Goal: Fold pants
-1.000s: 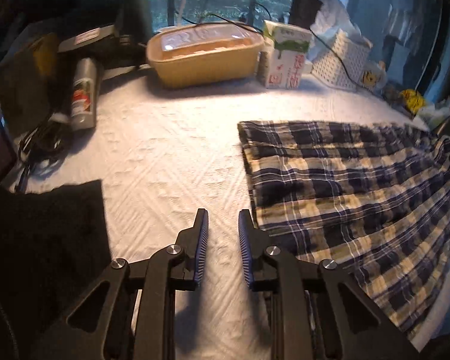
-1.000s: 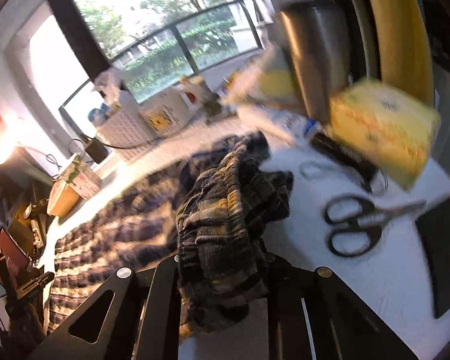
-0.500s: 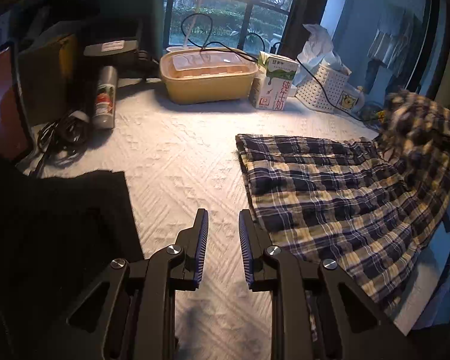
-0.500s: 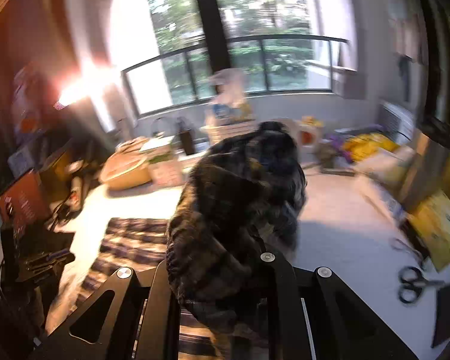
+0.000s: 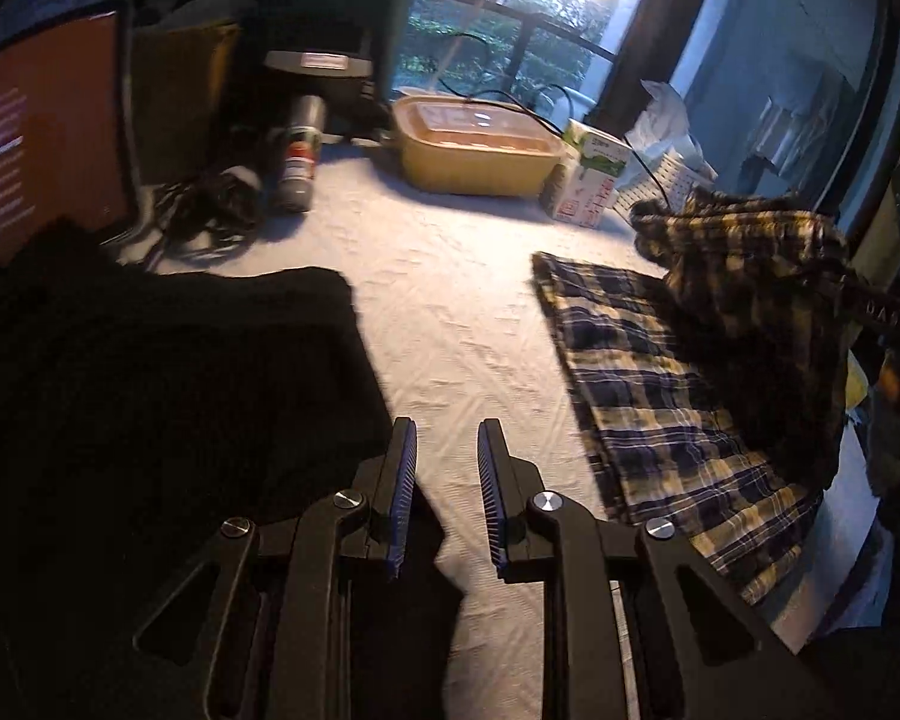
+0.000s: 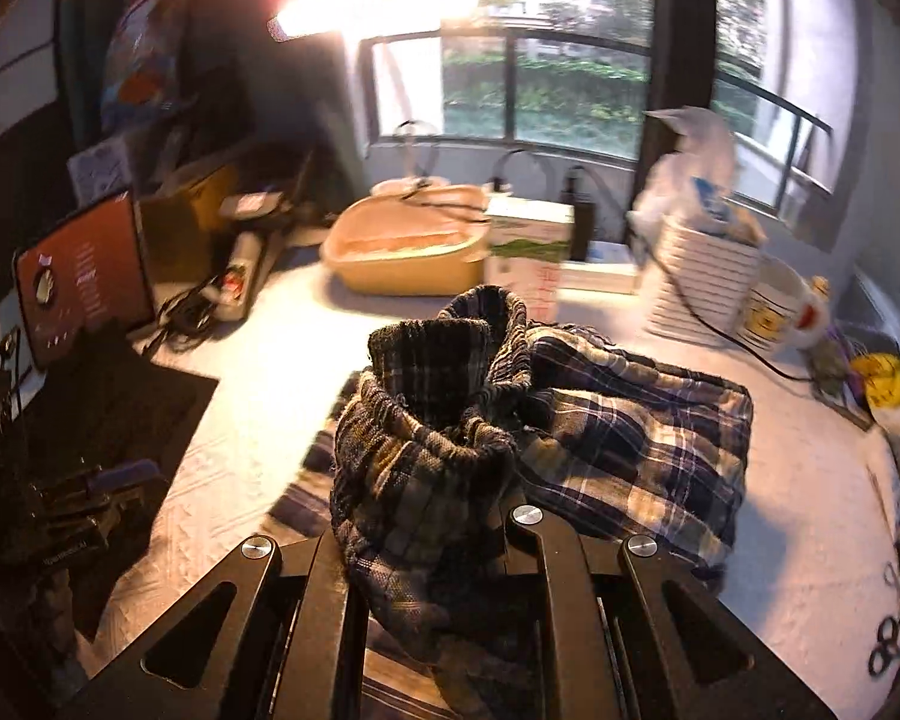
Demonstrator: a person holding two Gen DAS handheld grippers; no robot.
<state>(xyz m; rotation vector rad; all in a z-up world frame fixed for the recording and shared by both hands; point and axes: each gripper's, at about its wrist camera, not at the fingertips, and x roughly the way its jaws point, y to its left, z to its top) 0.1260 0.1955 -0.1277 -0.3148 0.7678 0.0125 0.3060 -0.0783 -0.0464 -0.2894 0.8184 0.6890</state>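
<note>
Right gripper (image 6: 432, 540) clamps plaid pants (image 6: 600, 438), apparently waistband; left gripper (image 5: 446, 474) empty.

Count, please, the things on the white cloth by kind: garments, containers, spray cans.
Garments: 2 – plaid pants, black garment
Containers: 3 – yellow tub, carton, white basket
Spray cans: 1 – spray can
Total: 6
</note>
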